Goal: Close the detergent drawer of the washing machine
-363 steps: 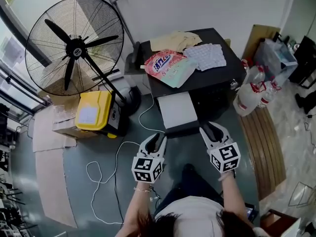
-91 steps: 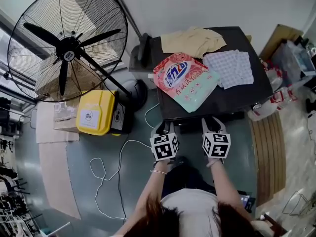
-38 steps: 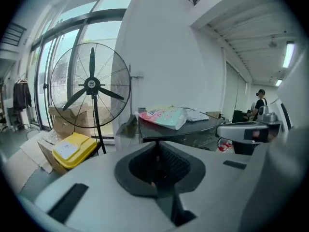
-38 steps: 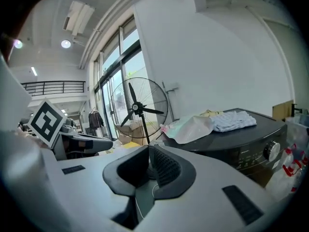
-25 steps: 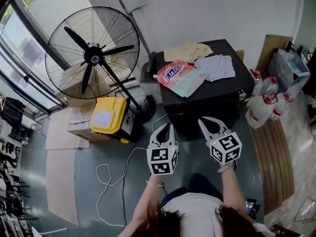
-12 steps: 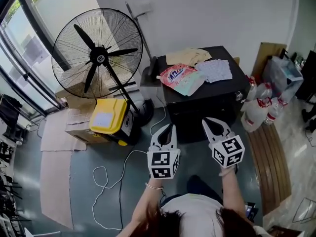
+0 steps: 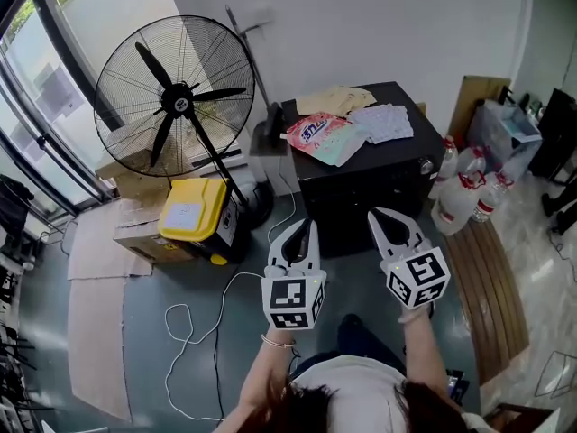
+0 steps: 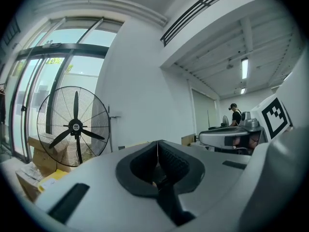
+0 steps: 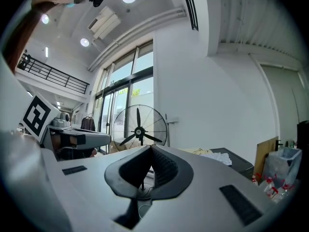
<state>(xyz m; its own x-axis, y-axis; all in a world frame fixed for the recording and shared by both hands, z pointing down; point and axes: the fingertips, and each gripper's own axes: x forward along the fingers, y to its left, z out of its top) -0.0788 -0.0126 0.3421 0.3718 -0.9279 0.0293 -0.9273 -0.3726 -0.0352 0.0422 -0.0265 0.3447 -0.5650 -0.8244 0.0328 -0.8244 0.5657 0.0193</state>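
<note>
Probably workshop or lab hall: industrial fan [image 7: 173, 105], tall windows [image 8: 48, 62], floor cardboard [image 7: 95, 332]

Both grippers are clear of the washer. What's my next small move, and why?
Probably just lower both grippers to rest. In the head view nothing juts from the front of the washing machine, so the drawer looks closed. The left gripper and right gripper hang apart from it, jaws shut on nothing.
</note>
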